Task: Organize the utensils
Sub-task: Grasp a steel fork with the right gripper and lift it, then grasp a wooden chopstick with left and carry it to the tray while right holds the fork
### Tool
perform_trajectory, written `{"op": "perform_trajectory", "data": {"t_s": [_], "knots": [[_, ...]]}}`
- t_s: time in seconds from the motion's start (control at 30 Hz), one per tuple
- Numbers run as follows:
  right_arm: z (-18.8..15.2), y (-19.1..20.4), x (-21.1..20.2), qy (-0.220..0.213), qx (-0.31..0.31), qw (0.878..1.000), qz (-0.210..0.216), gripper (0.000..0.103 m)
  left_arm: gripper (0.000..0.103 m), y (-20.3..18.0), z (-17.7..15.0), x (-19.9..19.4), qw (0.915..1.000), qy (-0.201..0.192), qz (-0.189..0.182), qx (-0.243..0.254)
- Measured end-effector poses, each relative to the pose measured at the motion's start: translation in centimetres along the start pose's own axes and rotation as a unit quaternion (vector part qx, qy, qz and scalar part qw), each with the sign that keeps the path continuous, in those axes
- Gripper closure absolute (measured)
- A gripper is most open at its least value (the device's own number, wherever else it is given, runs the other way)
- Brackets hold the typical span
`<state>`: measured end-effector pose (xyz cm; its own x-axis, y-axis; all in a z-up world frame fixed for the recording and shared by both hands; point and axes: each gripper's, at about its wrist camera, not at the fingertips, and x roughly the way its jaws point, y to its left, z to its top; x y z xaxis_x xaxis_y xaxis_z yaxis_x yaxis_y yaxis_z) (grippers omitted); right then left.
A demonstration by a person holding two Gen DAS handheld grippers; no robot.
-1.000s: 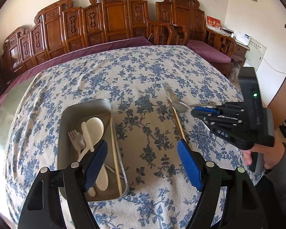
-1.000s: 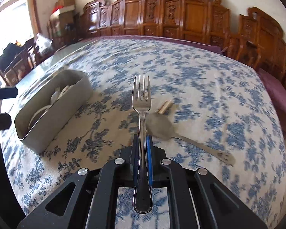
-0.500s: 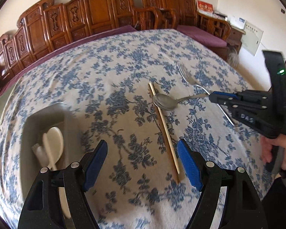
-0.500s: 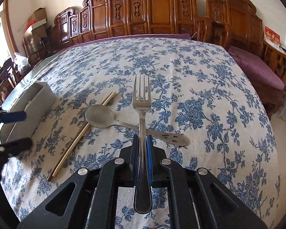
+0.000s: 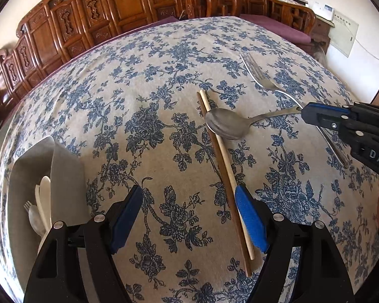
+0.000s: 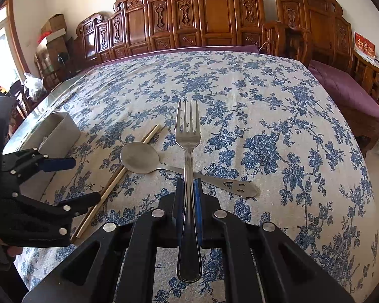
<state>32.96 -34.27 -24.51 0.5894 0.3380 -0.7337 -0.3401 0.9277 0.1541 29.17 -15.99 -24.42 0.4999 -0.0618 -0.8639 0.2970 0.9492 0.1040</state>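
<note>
While the right gripper (image 6: pixel 188 189) has its jaws clamped on the handle of a metal fork (image 6: pixel 188 136) — tines pointing forward, held just above the bench (image 6: pixel 278 106) — the left gripper (image 5: pixel 189 214) hangs with its jaws wide apart and nothing between them. A pair of chopsticks (image 5: pixel 223 174) lies on the floral cloth just beside its right pad (image 5: pixel 250 218). Farther out, a metal spoon (image 6: pixel 141 157) lies bowl-up with its bowl resting across the chopsticks and its handle passing under the fork. At the left edge of the bench sits a grey tray (image 5: pixel 65 176) holding white plastic utensils (image 5: pixel 41 207) — carved wooden chairs (image 6: pixel 214 15) line the wall beyond.
</note>
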Motion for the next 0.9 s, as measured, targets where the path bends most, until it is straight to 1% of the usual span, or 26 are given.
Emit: {"op": "perform_trajectory", "data": {"t_s": [0.17, 0.23, 0.33, 0.43, 0.5, 0.53, 0.57, 0.6, 0.67, 0.7, 0.77, 0.8, 0.9], "knots": [[0.0, 0.2, 0.0, 0.001, -0.002, 1.000, 0.001, 0.093, 0.031, 0.2, 0.1, 0.1, 1.0000, -0.002, 0.003, -0.001], [0.0, 0.3, 0.1, 0.002, -0.005, 1.000, 0.001, 0.093, 0.031, 0.3, 0.2, 0.2, 0.9999, -0.003, 0.010, 0.000], [0.0, 0.4, 0.0, 0.001, -0.006, 1.000, 0.001, 0.093, 0.034, 0.5, 0.3, 0.8, 0.9999, 0.009, 0.011, -0.004], [0.0, 0.5, -0.1, -0.001, -0.007, 1.000, 0.002, 0.093, 0.036, 0.6, 0.4, 0.9, 0.9999, 0.011, 0.007, -0.009], [0.1, 0.5, -0.2, -0.002, -0.007, 1.000, 0.002, 0.093, 0.042, 0.5, 0.5, 0.9, 0.9999, 0.010, 0.004, -0.006], [0.1, 0.6, -0.2, -0.002, -0.008, 1.000, 0.002, 0.093, 0.048, 0.3, 0.6, 0.8, 0.9999, 0.009, 0.001, -0.004], [0.1, 0.6, -0.2, -0.002, -0.008, 1.000, 0.002, 0.093, 0.057, 0.3, 0.6, 0.8, 1.0000, 0.009, -0.001, -0.004], [0.1, 0.7, -0.2, -0.002, -0.010, 1.000, 0.003, 0.093, 0.060, 0.2, 0.6, 0.7, 0.9999, 0.009, -0.004, -0.004], [0.1, 0.8, -0.2, -0.002, -0.011, 1.000, 0.003, 0.093, 0.074, 0.0, 0.5, 0.6, 0.9999, 0.010, -0.012, -0.002], [0.0, 0.9, -0.2, -0.001, -0.013, 1.000, 0.002, 0.093, 0.077, -0.1, 0.4, 0.5, 0.9998, 0.010, -0.015, -0.002], [0.0, 1.1, -0.2, -0.001, -0.015, 1.000, 0.002, 0.093, 0.096, -0.1, 0.2, 0.4, 0.9997, 0.011, -0.021, -0.003], [0.0, 1.2, -0.2, 0.000, -0.016, 1.000, 0.001, 0.093, 0.098, -0.1, 0.1, 0.4, 0.9997, 0.013, -0.022, -0.003], [-0.1, 1.5, -0.3, 0.000, -0.017, 1.000, 0.002, 0.093, 0.099, 0.4, -0.3, 0.2, 0.9997, 0.017, -0.016, -0.006]]}}
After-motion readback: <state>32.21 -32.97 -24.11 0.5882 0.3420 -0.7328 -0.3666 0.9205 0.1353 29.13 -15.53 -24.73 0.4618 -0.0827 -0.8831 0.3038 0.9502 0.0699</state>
